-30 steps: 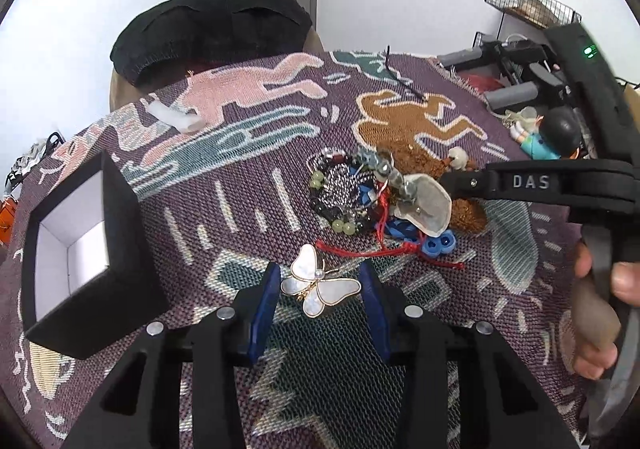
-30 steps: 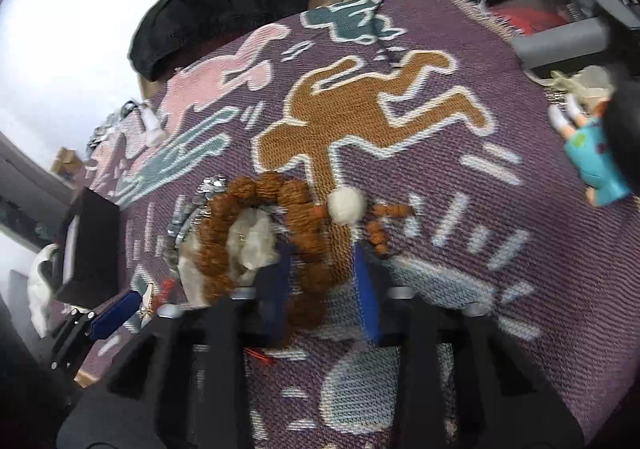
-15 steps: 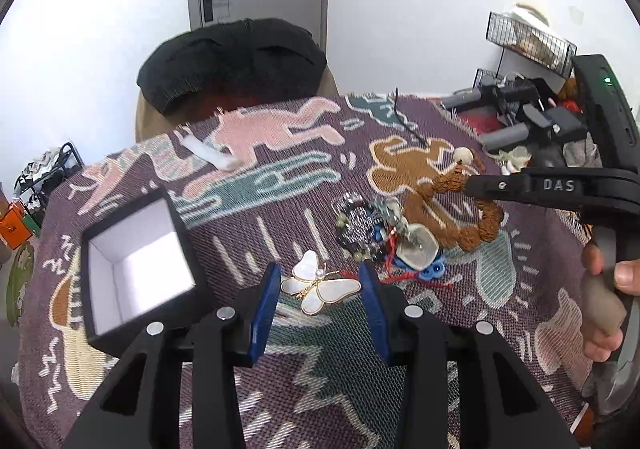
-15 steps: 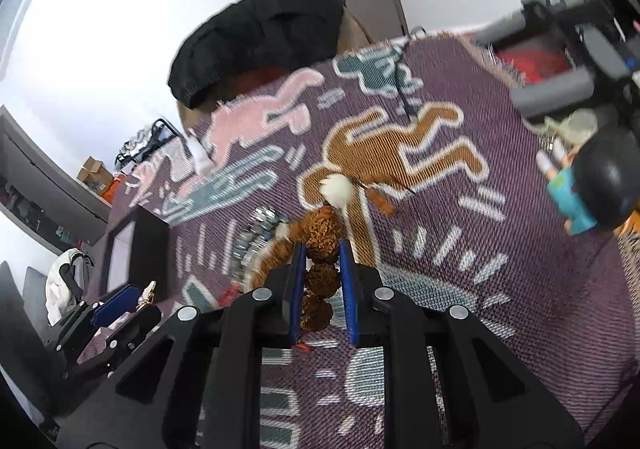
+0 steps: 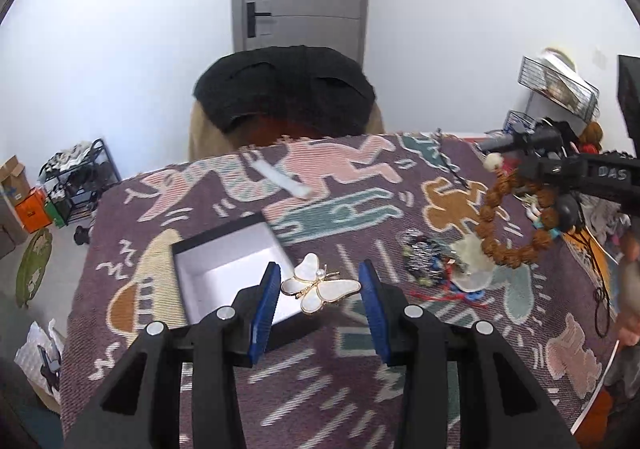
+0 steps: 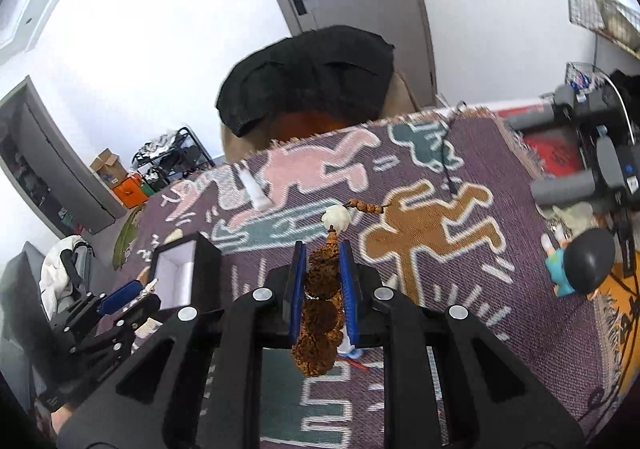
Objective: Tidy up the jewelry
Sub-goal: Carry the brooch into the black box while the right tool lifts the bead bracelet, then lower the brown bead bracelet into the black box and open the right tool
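My left gripper [image 5: 320,287] is shut on a white mother-of-pearl butterfly brooch [image 5: 310,273], which hangs in the air over the near right corner of the black box [image 5: 218,235]. The box has a white inside and lies open on the patterned cloth [image 5: 360,369]. At the right, my right gripper [image 5: 532,169] holds a brown beaded bracelet [image 5: 516,225] above the cloth. In the right wrist view my right gripper [image 6: 323,261] is shut on the bracelet [image 6: 322,285], whose white bead [image 6: 336,218] sticks out ahead. The left gripper [image 6: 132,295] shows beside the box [image 6: 208,261].
A pile of beads, chains, red cord and a pale shell piece [image 5: 436,261] lies right of the box. A white strip [image 5: 280,179] lies further back. A black-draped chair [image 5: 284,85] stands behind the table. A toy figure [image 6: 580,265] and clutter sit at the right edge.
Both grippers have risen from the cloth. The right one closed on the bracelet and lifted it off the pile. The left one carried the brooch up and towards the box.
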{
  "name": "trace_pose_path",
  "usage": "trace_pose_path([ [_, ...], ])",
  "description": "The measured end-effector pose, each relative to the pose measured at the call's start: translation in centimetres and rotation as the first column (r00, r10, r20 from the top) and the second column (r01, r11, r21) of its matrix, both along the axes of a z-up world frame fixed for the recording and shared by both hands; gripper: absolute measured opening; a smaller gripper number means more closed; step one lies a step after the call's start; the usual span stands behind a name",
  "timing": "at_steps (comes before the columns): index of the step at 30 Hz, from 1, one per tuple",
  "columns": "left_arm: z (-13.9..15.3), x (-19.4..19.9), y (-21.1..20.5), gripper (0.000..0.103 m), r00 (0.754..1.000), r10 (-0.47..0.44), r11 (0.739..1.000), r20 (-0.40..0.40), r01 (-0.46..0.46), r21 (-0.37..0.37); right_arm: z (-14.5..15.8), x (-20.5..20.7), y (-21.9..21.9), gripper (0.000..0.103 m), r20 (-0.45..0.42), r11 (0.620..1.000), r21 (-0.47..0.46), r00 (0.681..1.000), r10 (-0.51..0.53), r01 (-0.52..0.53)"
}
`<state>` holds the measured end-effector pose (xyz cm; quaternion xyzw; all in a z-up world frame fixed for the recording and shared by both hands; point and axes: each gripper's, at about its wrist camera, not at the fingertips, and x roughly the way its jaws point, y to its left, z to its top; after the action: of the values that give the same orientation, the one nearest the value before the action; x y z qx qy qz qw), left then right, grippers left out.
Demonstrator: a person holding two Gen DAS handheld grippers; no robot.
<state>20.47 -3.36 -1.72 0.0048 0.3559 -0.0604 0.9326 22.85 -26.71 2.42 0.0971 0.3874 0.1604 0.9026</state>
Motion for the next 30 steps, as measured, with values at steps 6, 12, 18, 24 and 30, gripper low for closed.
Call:
trace_pose_path([
  [6,-0.6,0.6,4.0,0.039,0.998,0.06,0.997,-0.019,-0.06,-0.039,1.7,-0.2,3.1,0.018,0.029,0.999,-0.012,0.999,0.043,-0.043],
  [12,-2.5,1.7,5.9,0.039,0.994,0.092,0.994,-0.063,-0.095,-0.051,2.2,-0.1,6.6,0.018,0.037,0.995,-0.011,0.994,0.098,-0.098],
  [18,-3.0,1.7,7.8,0.088,0.992,0.119,0.987,-0.039,-0.122,-0.107,2.0,0.2,10.4,0.018,0.03,0.989,-0.008,0.988,0.149,-0.149],
  [24,-1.4,-0.1,10.8,0.09,0.985,0.172,0.979,0.011,-0.17,-0.108,2.1,0.2,14.6,0.018,0.029,0.977,-0.004,0.976,0.214,-0.214],
  [30,-0.5,-2.8,14.2,0.094,0.972,0.233,0.97,0.041,-0.229,-0.086,1.6,0.2,19.0,0.018,0.02,0.962,-0.008,0.962,0.274,-0.274],
])
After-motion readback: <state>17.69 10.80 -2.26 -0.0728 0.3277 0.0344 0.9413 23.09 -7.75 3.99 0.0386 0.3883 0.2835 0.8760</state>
